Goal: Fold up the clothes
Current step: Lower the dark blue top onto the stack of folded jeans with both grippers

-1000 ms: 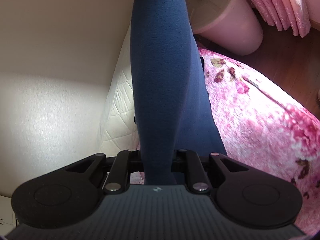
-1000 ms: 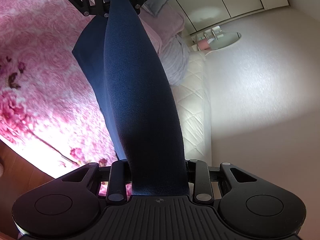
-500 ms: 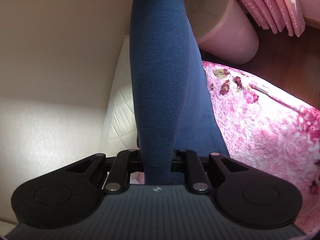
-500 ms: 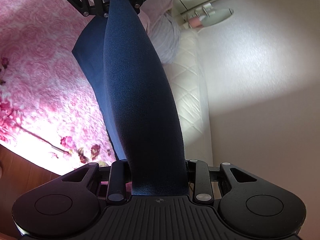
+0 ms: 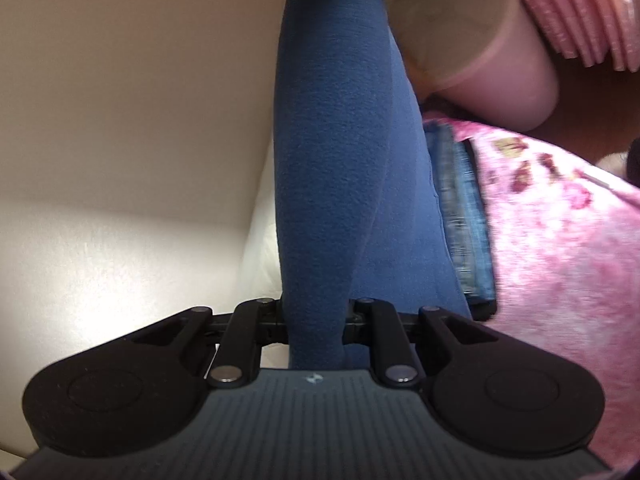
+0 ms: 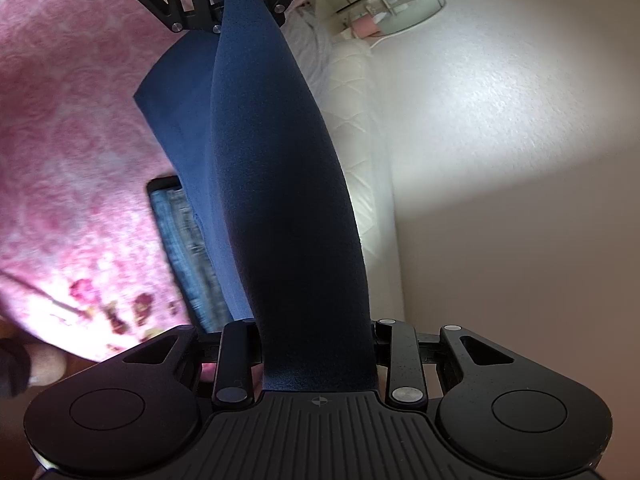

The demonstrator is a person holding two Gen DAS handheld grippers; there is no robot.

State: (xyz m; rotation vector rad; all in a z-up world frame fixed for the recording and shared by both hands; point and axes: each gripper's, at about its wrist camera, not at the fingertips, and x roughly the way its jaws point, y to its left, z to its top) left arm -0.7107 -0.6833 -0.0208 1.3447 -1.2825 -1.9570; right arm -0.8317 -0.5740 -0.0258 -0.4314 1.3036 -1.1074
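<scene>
The left gripper (image 5: 316, 320) is closed on one end of a navy fleece garment (image 5: 332, 168); the right gripper (image 6: 320, 344) is clamped on the other end. The garment is held stretched between them, raised above the pink floral bed cover (image 5: 560, 240). Folded jeans (image 6: 188, 248) are seen beneath the garment on the bed cover. One item is judged finished; the fleece fold is judged incomplete, not yet laid down.

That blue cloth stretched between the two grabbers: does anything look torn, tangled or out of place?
Nothing stands out. The blue garment hangs whole between the left gripper and right gripper, above the pink floral blanket and folded jeans.
</scene>
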